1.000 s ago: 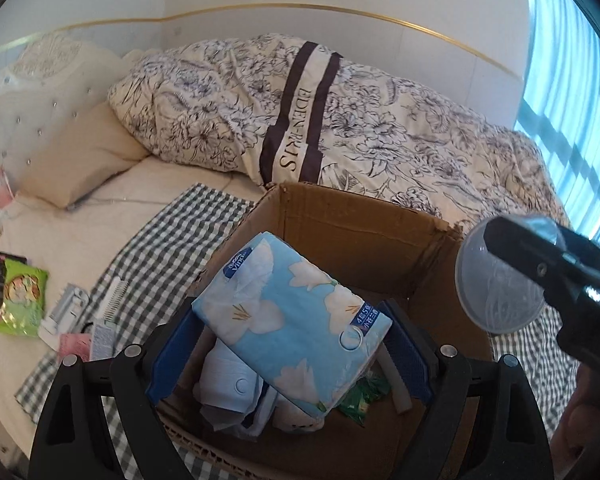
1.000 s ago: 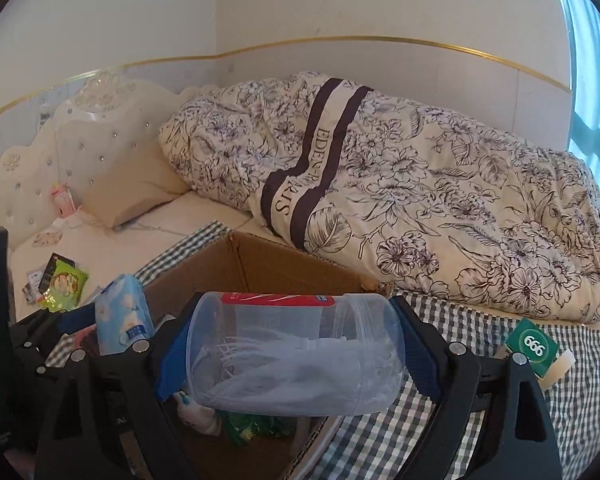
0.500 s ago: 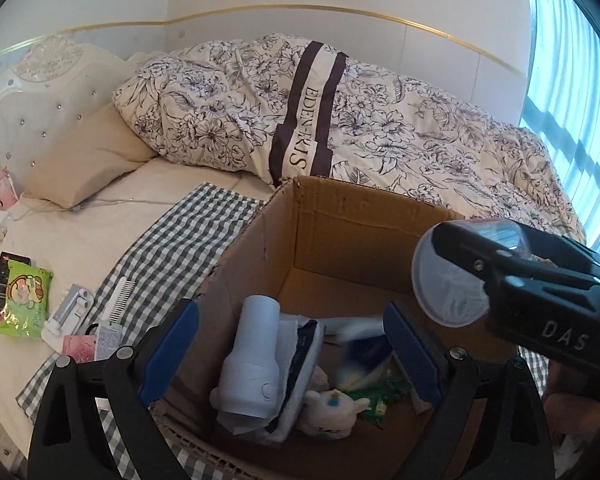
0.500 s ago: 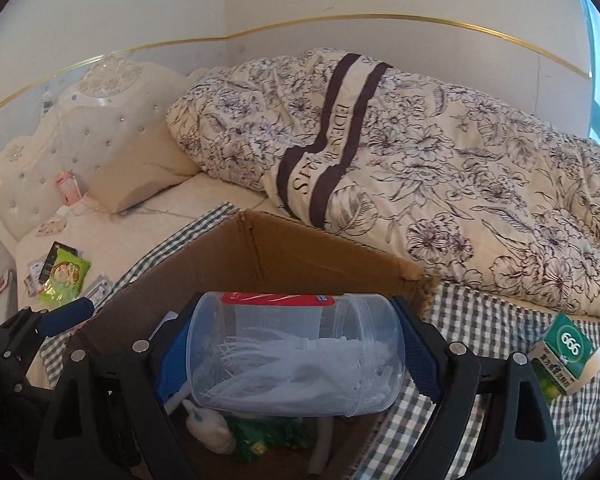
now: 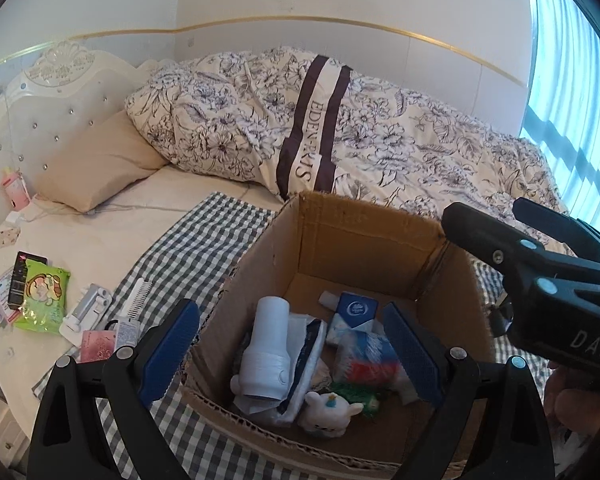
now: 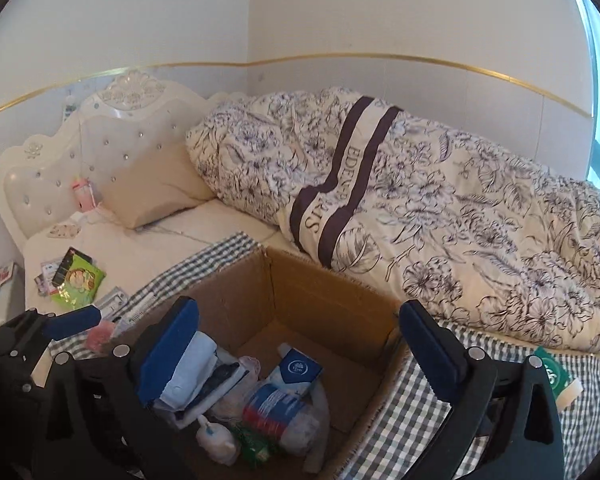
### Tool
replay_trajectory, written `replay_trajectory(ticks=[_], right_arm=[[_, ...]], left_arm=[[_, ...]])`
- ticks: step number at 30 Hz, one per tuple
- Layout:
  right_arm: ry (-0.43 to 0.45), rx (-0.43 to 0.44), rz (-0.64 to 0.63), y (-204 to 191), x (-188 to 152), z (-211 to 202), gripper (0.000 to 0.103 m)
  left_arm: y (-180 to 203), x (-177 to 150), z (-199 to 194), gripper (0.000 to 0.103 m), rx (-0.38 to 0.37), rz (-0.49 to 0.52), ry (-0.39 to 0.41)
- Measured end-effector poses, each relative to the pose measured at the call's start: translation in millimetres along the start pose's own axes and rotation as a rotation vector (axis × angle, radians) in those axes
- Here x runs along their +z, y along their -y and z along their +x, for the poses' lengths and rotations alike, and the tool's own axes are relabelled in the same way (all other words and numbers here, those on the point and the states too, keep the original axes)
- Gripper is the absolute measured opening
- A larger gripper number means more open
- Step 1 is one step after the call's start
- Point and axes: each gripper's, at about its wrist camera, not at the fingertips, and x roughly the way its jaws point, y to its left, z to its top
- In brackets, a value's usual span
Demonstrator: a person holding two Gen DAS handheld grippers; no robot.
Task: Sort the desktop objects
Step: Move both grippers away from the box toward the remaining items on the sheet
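An open cardboard box (image 5: 364, 236) (image 6: 320, 292) stands on a checked cloth on the bed. Inside lie a white cylinder (image 5: 266, 346), a blue tissue pack (image 5: 354, 314) (image 6: 298, 370), a clear jar with a red lid (image 5: 370, 364) (image 6: 278, 414), a white plush toy (image 5: 328, 410) and a small white bottle (image 6: 216, 438). My left gripper (image 5: 292, 350) hangs open over the box with nothing between its blue pads. My right gripper (image 6: 300, 354) is open and empty above the box too; its black body (image 5: 540, 280) shows at the right of the left wrist view.
Left of the box lie a green snack packet (image 5: 42, 294) (image 6: 76, 280), a white comb (image 5: 136, 296), a white folded device (image 5: 86, 308) and a pink packet (image 5: 96, 344). A green "666" box (image 6: 552, 372) sits at the right. A floral duvet (image 5: 340, 136) and pillow (image 5: 92, 164) lie behind.
The left gripper let go of the blue tissue pack, which now lies in the box. The right gripper opened and dropped the clear jar into the box. Both are now empty.
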Motion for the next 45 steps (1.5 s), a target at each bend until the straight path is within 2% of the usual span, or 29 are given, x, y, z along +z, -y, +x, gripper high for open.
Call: replay_trajectory(ticks=[10,20,28,35,45], right_arm=[[0.078,-0.047,0.028,27.1,16.9,-72.8,0.101],[0.156,-0.110,0.063,66.1,24.6,-154.8,0.103],[0.234,-0.184,0.089,95.9,28.1,-229.4,0.103],[0.294,-0.285,0.082,119.6,22.6,-297.9,0.103],[0.343,-0.378,0.138,154.8,13.3,-364.4,0.103]], left_arm=[[30.5,16.0,-51.2,0.096,-0.021,0.019,0.063],[76.2,26.3,-106.6,0.096,-0.065,0.049,0.131],[115.8,32.2,-156.8,0.096,-0.107,0.077,0.200],[146.5,34.5,-197.0,0.097,-0.153,0.094,0.252],[188.6,34.6,-233.5,0.099,-0.200,0.141,0.301]])
